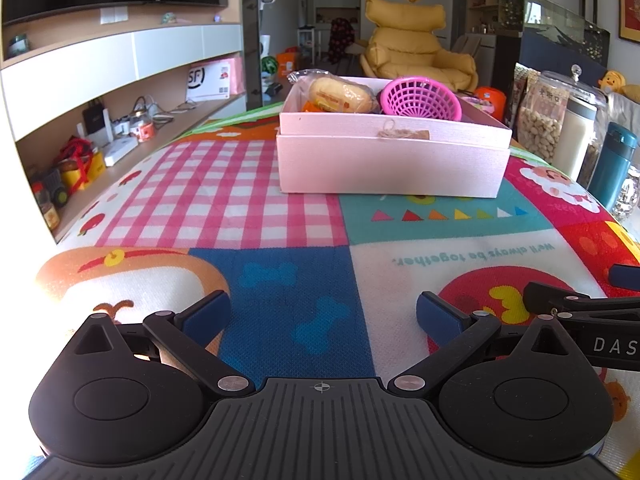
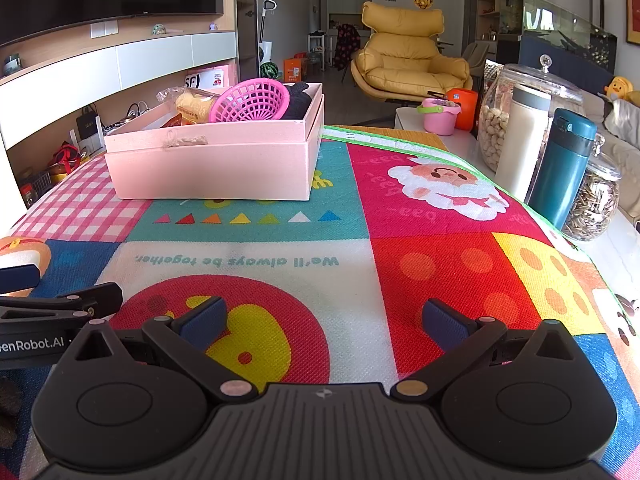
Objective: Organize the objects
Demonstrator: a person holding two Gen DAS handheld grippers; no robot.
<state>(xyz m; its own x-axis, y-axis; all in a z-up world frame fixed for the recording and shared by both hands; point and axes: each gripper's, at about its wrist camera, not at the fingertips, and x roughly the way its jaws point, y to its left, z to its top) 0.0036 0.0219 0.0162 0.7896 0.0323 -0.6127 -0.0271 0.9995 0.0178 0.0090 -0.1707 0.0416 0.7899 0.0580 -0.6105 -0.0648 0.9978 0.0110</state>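
My left gripper (image 1: 323,316) and right gripper (image 2: 325,320) hover side by side low over the patchwork mat (image 2: 440,264) on the desk, jaws apart and empty. Ahead sits the pink box (image 1: 392,164), holding a pink basket (image 1: 420,98) and wrapped bread (image 1: 340,94).

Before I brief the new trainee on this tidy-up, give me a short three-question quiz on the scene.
1. True or false: the left tool and right tool are both open and empty.
2. What lies tilted in the pink box? A) pink basket B) teal flask C) yellow duck
3. Fill in: the wrapped bread lies in the box ____ the pink basket.

Key: 1 true. 2 A. 3 beside; the teal flask stands off the mat, by the jars.
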